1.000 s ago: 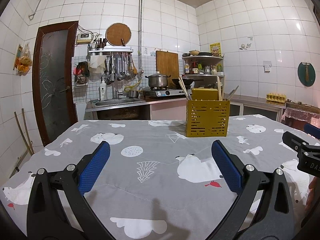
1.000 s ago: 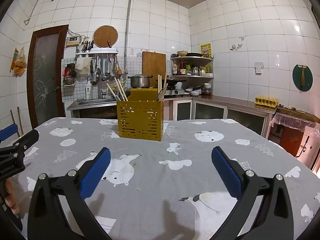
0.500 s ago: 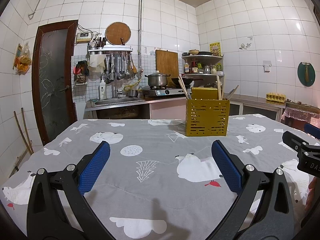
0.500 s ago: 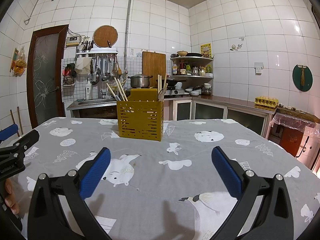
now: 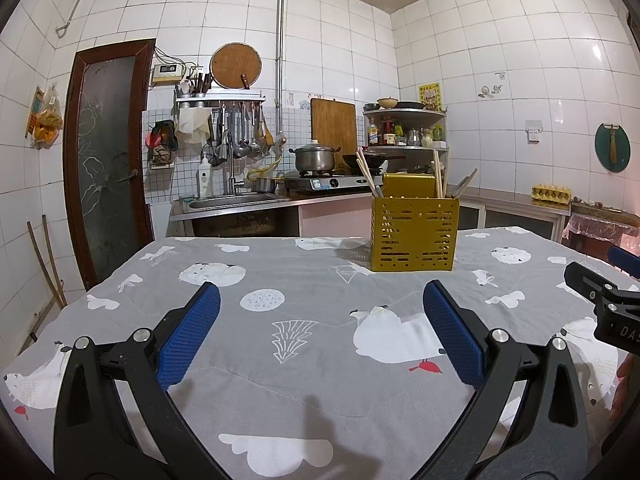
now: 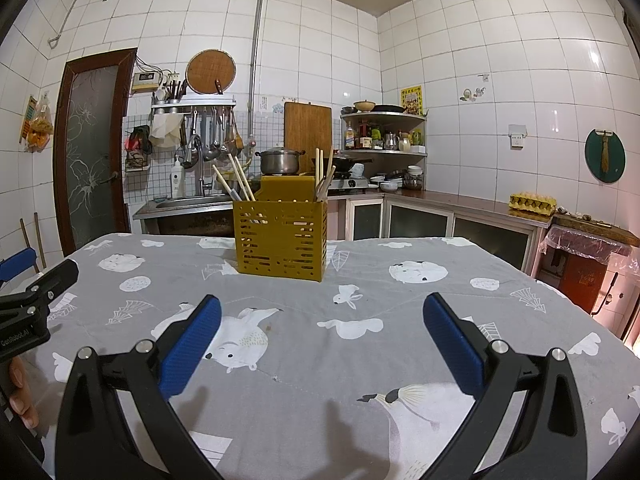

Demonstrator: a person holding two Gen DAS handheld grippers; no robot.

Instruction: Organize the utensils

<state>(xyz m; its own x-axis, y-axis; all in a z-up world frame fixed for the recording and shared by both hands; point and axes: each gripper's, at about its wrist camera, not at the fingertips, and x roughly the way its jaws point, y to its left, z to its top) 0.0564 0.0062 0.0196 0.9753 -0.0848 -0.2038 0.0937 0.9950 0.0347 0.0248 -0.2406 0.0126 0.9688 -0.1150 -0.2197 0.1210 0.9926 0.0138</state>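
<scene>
Both the left tongs [image 5: 320,334] and right tongs [image 6: 320,334] hang wide and empty above the tabletop [image 5: 280,272], aimed at the caddy [image 5: 414,234] near its far edge, whose chopsticks [image 6: 240,180] seem already sorted.

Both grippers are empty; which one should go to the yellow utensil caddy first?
Probably the right gripper: the yellow caddy sits nearly straight ahead of it. From the left gripper, the caddy lies off toward the right. Both are open, apart from it.
</scene>
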